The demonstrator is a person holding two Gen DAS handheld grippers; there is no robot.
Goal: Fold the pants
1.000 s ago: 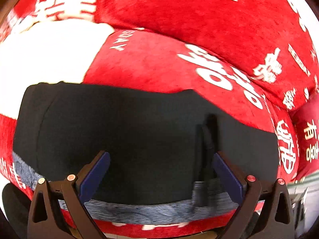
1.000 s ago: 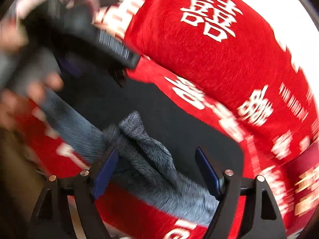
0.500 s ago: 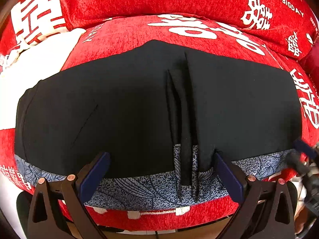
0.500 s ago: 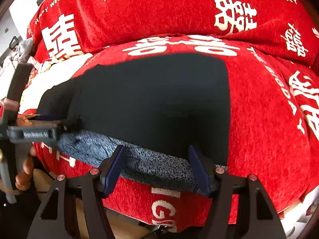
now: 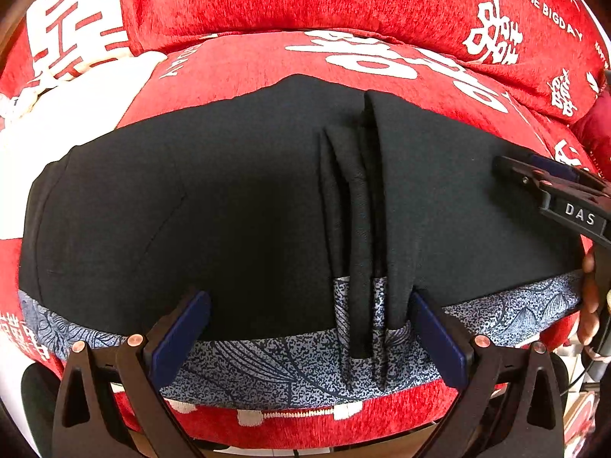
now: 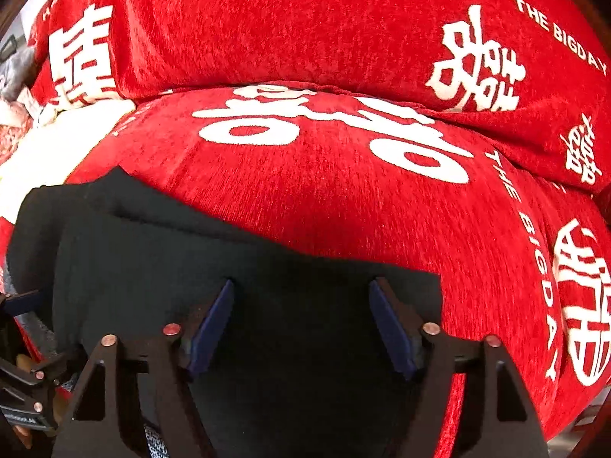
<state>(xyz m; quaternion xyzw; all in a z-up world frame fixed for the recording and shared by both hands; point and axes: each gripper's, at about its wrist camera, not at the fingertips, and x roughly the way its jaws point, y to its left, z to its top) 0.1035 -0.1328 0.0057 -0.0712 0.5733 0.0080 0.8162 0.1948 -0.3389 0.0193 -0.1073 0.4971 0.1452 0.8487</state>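
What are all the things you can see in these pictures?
Pants: one pair, black, lying flat on the seat cushion, with raised pleats right of the middle.
Waistband: one, blue-grey with a leaf pattern, along the near edge of the pants.
Seat cushion: one, red with white characters, under the pants.
Back cushion: one, red with white characters and "THE BIGDAY", behind the seat.
White cloth: one, white, on the seat to the left of the pants.
Left gripper: one, black with blue pads, open over the waistband.
Right gripper: one, black with blue pads, open over the pants' right end.
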